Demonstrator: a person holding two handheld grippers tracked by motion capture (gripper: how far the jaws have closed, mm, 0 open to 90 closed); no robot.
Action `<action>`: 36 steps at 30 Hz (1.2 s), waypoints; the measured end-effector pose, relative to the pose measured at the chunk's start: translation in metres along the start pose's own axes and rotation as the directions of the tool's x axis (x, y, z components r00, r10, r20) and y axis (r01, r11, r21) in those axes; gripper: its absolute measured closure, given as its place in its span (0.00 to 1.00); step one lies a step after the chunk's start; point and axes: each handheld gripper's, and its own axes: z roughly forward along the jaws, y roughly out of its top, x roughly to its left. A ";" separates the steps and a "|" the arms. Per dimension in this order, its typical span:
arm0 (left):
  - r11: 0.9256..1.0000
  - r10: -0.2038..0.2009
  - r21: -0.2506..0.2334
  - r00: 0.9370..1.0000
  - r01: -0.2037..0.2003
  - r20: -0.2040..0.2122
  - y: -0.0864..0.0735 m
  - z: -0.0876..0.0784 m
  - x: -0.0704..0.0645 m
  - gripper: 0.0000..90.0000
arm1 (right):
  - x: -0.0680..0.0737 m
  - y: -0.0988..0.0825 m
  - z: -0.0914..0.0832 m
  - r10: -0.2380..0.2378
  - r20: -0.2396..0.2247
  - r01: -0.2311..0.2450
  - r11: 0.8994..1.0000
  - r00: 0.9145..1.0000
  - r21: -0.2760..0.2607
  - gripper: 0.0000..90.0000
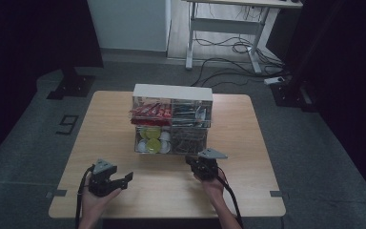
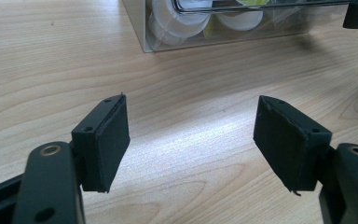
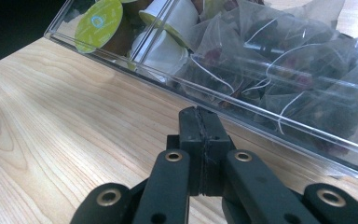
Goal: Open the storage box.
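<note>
A clear plastic organiser (image 1: 172, 119) with a white top stands at the middle of the wooden table (image 1: 105, 129). Its upper compartments hold red sachets (image 1: 150, 112) and dark packets (image 1: 187, 112). The lower ones hold yellow-lidded and white capsules (image 1: 152, 139) (image 3: 163, 28) and mesh tea bags (image 1: 189, 139) (image 3: 279, 60). My left gripper (image 1: 127, 177) (image 2: 191, 140) hovers open over bare wood, in front and left of the organiser (image 2: 223, 28). My right gripper (image 1: 190, 160) (image 3: 199, 126) is shut with nothing in it, its tip just short of the tea bag compartment's clear front wall (image 3: 261, 126).
Beyond the table stand a white cabinet (image 1: 128, 24) and a desk frame (image 1: 224, 33) with cables (image 1: 238, 62) on the grey floor. Dark curtains hang at both sides. Bare wood lies left, right and in front of the organiser.
</note>
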 end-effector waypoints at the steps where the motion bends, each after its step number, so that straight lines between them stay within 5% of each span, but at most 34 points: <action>1: 1.000 0.000 0.000 1.000 0.000 0.000 0.000 0.000 0.000 0.30 | 0.000 0.000 0.000 0.000 0.000 0.000 1.000 1.000 -0.001 0.99; 36: 1.000 0.009 0.008 1.000 -0.009 -0.002 0.000 0.002 -0.001 0.30 | -0.011 0.017 -0.027 0.037 0.005 -0.036 0.993 0.999 -0.112 0.99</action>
